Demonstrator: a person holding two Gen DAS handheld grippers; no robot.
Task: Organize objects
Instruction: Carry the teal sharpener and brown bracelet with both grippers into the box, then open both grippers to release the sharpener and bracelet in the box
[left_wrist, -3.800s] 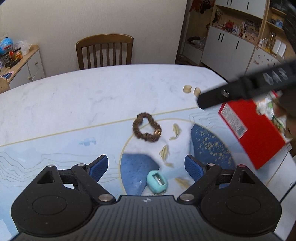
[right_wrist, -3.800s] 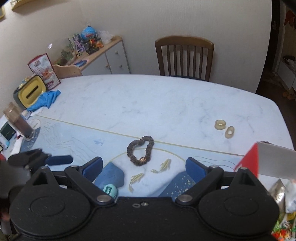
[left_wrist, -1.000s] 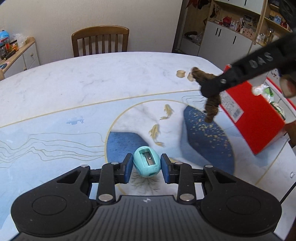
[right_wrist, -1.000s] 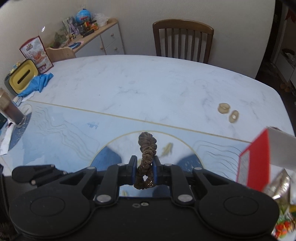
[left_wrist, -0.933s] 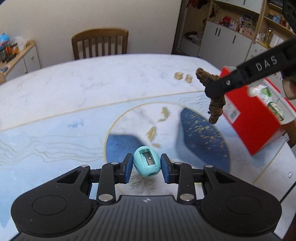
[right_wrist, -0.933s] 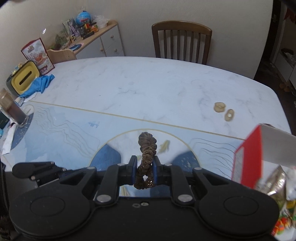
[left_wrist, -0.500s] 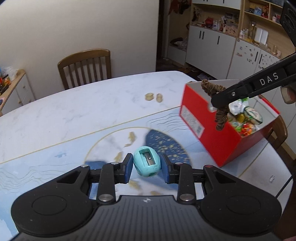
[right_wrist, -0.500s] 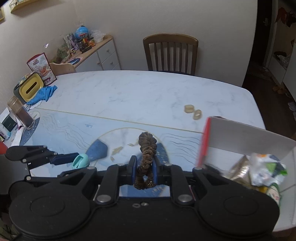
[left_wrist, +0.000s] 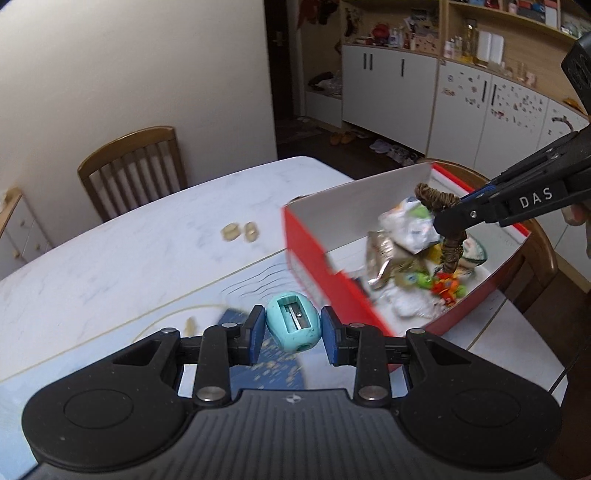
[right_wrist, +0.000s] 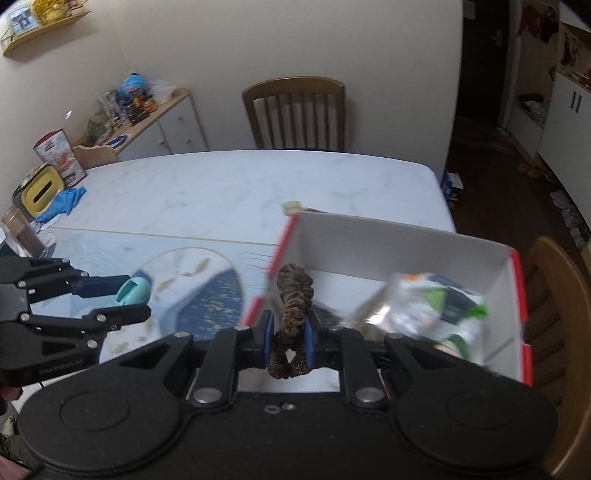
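My left gripper (left_wrist: 293, 332) is shut on a teal egg-shaped pencil sharpener (left_wrist: 293, 325), held above the table just left of the red box (left_wrist: 321, 254). From the right wrist view the same sharpener (right_wrist: 133, 291) shows at the far left in that gripper (right_wrist: 127, 299). My right gripper (right_wrist: 289, 341) is shut on a brown beaded bracelet (right_wrist: 293, 295), which hangs over the box's open white inside (right_wrist: 369, 240). In the left wrist view the bracelet (left_wrist: 441, 206) dangles from the right gripper (left_wrist: 452, 221) above the snack packets.
The red box holds several snack packets (left_wrist: 410, 236) and small toys (left_wrist: 445, 286). Two small tan rings (left_wrist: 240, 232) lie on the marble table (right_wrist: 221, 192) behind the box. Wooden chairs (right_wrist: 295, 114) stand at the far side and at the right (right_wrist: 554, 295).
Both grippers have swung right and risen, carrying the sharpener and the bracelet from the placemat's middle toward the red box. The bracelet now hangs over the box.
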